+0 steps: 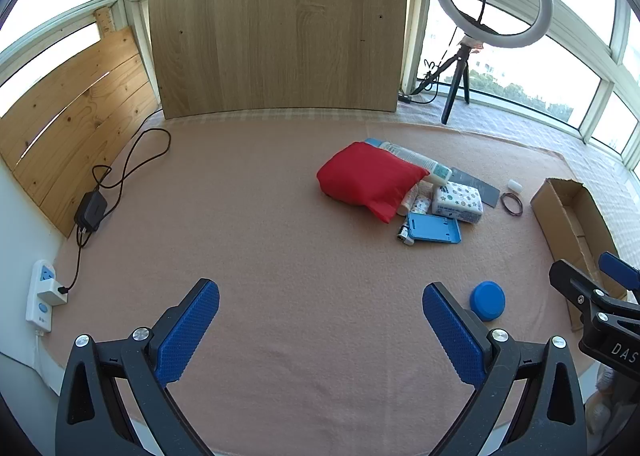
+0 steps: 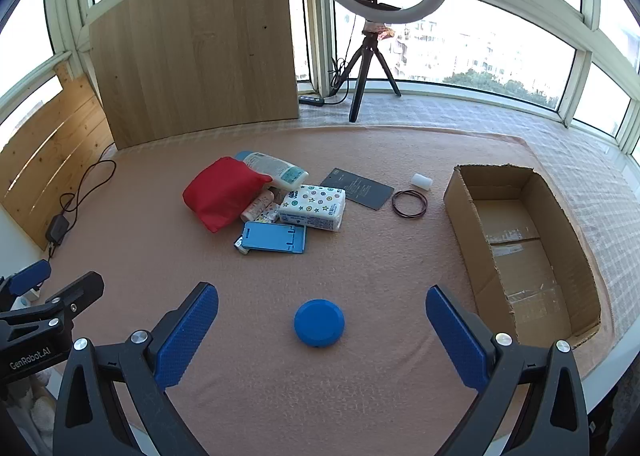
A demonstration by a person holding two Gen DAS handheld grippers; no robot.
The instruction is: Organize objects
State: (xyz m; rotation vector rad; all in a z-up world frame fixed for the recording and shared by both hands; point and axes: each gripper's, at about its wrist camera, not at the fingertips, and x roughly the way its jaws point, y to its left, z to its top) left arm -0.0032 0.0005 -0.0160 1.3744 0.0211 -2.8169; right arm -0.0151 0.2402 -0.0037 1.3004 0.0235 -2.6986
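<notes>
Grippers (image 1: pixel 321 330) (image 2: pixel 322 332): two (spread wide) | box (image 2: pixel 472 195): one | disc (image 2: pixel 319 322): one

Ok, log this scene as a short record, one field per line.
surface: pink blanket
box: cardboard box, open, nothing in it
pile: red pouch, lotion bottle, tissue pack, blue phone stand
loose items: blue round lid, hair ties, dark card, white cap
left gripper: open, holding nothing
right gripper: open, lid lies between its fingers' line
</notes>
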